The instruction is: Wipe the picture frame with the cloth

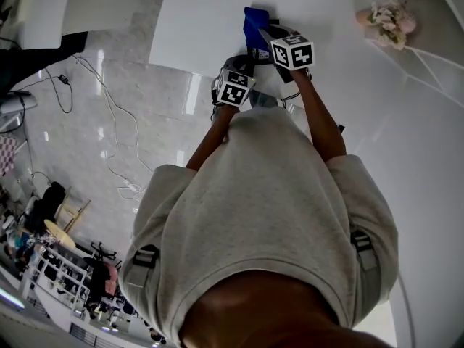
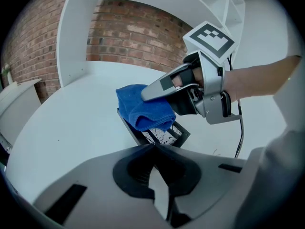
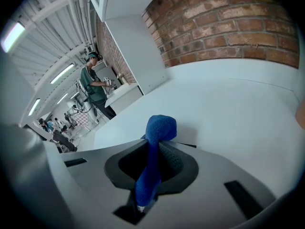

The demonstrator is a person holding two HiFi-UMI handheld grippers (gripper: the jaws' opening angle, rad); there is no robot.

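Note:
A black picture frame [image 2: 159, 135] with a pale print stands tilted on the white table [image 2: 62, 123]. My left gripper [image 2: 153, 149] is shut on its near corner. A blue cloth [image 2: 143, 109] lies bunched on the frame's upper part, pressed there by my right gripper [image 2: 164, 90]. In the right gripper view the cloth [image 3: 159, 128] runs down between the shut jaws of that gripper [image 3: 155, 144], and the frame is almost hidden under it. From the head view both grippers sit close together at the table's near edge, with the cloth [image 1: 254, 26] just beyond the right gripper [image 1: 274, 36].
A bunch of pale flowers [image 1: 388, 20] lies on the table to the far right. A brick wall [image 2: 133, 32] and white shelf panels rise behind the table. Cables [image 1: 109, 122] trail on the glossy floor to the left. A person [image 3: 94, 87] stands far off.

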